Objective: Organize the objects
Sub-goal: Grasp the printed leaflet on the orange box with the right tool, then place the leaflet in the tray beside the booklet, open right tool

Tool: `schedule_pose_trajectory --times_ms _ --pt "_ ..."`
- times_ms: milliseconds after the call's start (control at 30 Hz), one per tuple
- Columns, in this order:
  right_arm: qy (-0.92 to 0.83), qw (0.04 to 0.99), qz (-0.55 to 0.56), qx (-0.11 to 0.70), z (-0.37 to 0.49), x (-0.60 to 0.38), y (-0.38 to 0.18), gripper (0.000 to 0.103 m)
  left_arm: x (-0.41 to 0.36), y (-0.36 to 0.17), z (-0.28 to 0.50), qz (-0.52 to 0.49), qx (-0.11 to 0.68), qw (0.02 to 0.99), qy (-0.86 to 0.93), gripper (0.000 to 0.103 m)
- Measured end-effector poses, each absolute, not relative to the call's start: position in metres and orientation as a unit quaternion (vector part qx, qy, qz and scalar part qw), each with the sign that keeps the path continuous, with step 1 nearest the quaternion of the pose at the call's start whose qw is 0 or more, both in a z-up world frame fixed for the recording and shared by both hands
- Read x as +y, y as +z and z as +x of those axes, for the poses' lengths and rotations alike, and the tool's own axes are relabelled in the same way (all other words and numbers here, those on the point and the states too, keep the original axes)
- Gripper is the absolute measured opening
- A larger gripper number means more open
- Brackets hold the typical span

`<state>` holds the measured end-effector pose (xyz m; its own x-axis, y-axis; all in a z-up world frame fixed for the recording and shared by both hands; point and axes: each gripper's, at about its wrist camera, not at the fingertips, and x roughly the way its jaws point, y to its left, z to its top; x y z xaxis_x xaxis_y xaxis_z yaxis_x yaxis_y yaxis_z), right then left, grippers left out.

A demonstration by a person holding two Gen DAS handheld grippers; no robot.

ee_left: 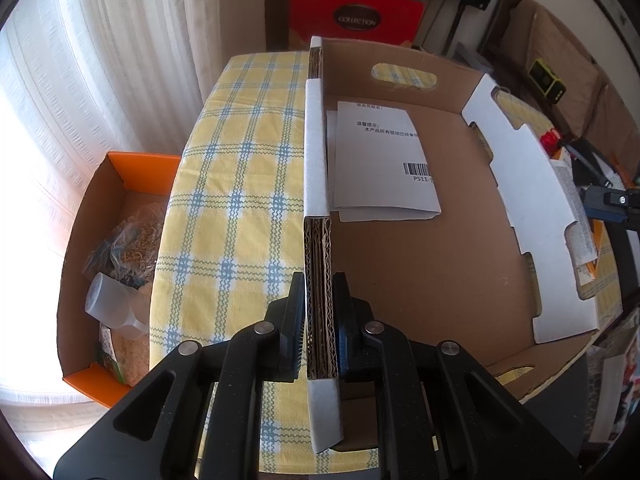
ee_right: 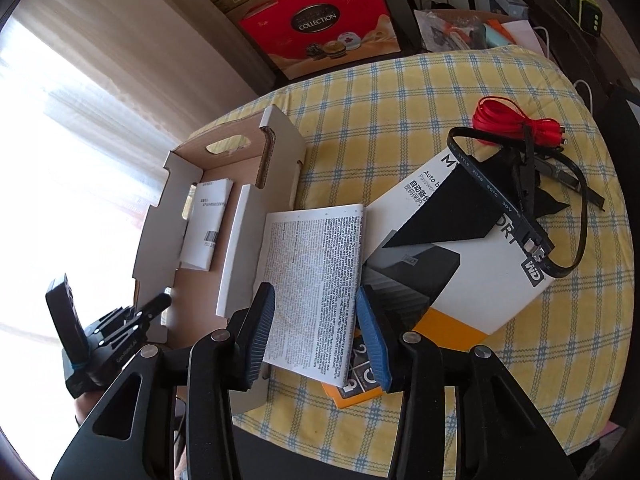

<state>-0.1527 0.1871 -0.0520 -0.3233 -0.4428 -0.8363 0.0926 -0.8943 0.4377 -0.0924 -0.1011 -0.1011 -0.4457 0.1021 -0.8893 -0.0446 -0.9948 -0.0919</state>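
My left gripper (ee_left: 319, 312) is shut on the left wall of an open cardboard box (ee_left: 420, 264), whose corrugated edge runs up between the jaws. A folded white leaflet (ee_left: 380, 164) with a barcode lies inside the box. In the right wrist view the same box (ee_right: 188, 280) sits at the left of the table with the leaflet (ee_right: 208, 224) in it. My right gripper (ee_right: 316, 332) is open, its jaws on either side of a printed booklet (ee_right: 320, 276) that lies partly on a white WD hard-drive box (ee_right: 460, 248).
A black flat cable (ee_right: 516, 196) and a red cable bundle (ee_right: 516, 124) lie on and behind the WD box. The table has a yellow checked cloth (ee_left: 240, 200). An orange box (ee_left: 104, 264) with bags and a bottle stands beside the table. A red gift bag (ee_right: 324, 28) stands behind.
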Motion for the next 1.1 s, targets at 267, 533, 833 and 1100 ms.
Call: schedule_pose_trajectory --times_ms 267,533,833,1100 --pt "-0.784 0.216 0.537 -0.224 -0.15 0.199 -0.04 0.042 -0.101 -0.101 -0.093 -0.524 -0.026 0.041 0.85 0.012" --pt "-0.768 0.224 0.561 -0.211 -0.153 0.177 -0.064 0.011 -0.101 -0.1 -0.093 -0.524 -0.028 0.043 0.85 0.012" --pt "-0.796 0.215 0.525 -0.211 -0.151 0.184 -0.05 0.002 -0.101 -0.099 -0.093 -0.525 -0.031 0.045 0.849 0.012" --pt "-0.802 0.224 0.513 -0.207 -0.154 0.176 -0.03 0.002 -0.102 -0.099 -0.093 -0.525 -0.034 0.045 0.849 0.012"
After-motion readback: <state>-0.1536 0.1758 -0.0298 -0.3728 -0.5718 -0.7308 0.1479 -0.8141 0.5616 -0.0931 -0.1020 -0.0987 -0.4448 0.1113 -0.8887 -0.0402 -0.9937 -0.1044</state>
